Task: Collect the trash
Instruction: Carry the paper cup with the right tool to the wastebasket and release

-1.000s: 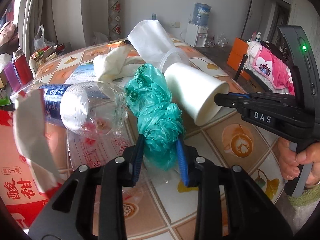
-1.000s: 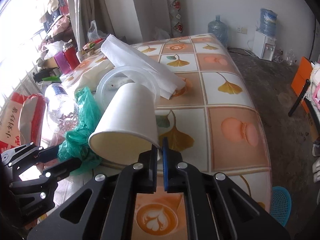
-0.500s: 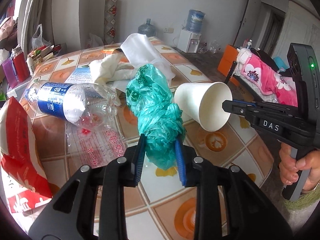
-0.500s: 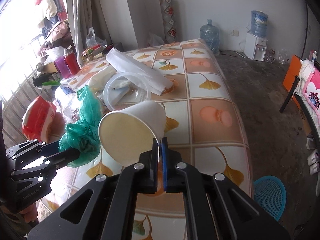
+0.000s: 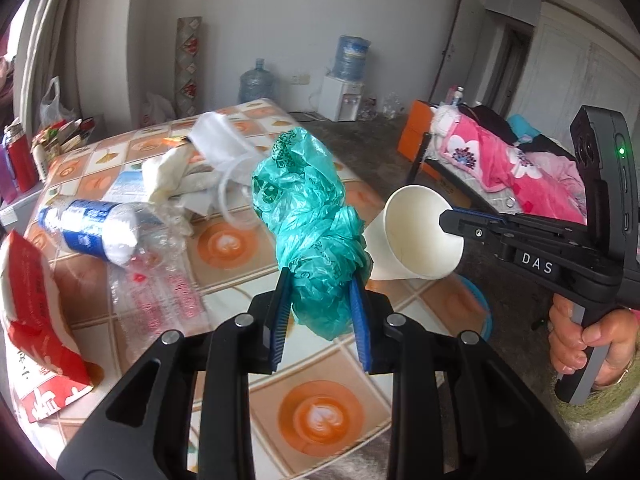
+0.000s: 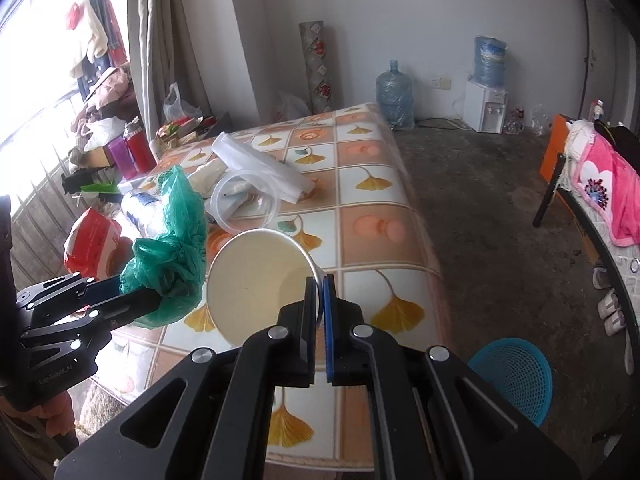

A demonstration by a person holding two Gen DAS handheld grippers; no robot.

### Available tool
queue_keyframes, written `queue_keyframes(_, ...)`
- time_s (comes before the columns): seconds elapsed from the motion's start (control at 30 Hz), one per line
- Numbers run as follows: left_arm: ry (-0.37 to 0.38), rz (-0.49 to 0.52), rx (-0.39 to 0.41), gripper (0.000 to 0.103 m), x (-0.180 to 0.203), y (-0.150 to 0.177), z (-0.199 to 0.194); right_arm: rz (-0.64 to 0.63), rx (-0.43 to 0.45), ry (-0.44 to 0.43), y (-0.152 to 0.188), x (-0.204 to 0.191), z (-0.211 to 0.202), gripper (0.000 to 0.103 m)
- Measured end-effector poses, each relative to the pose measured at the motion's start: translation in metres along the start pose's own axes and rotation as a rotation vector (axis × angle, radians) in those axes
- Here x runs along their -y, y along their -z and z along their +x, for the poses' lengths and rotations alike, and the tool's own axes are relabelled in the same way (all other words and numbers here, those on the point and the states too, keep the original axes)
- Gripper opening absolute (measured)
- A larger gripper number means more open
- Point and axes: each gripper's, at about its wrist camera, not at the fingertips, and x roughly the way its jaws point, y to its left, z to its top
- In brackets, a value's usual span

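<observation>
tiled ginkgo-print table (image 6: 372,216) below; left gripper (image 5: 320,312) clamps crumpled teal plastic bag (image 5: 312,232) mid-frame, soft, light, slippery, best bunched; right gripper (image 6: 319,300) pinches white paper cup (image 6: 256,276) by its thin crushable rim, centre frame.

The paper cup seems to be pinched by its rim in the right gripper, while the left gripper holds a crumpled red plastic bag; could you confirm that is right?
Not quite: the plastic bag in the left gripper is green, not red, as the left wrist view shows. The rest stands: the right gripper pinches the paper cup by its rim.
</observation>
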Motion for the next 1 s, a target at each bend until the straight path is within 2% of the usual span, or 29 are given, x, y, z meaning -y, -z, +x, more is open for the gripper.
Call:
queue_keyframes(0.3,0.216,0.070,-0.044,0.026,0.059,-0.022,0.023,0.087,0.036,0.114,0.018,0.053,-0.047,0.004)
queue_keyframes(0.57,0.399,0.153,-0.172,0.026,0.133,-0.044,0.090,0.247,0.016,0.287,0.052,0.137,-0.067,0.004)
queue_keyframes(0.73,0.453,0.220,-0.313,0.026,0.182,-0.041,0.154,0.385,-0.041,0.374,0.083,0.196,-0.051,0.004)
queue_keyframes(1.0,0.440,0.286,-0.600,0.026,0.255,-0.027,0.270,0.641,-0.163,0.400,0.138,0.283,0.001,0.004)
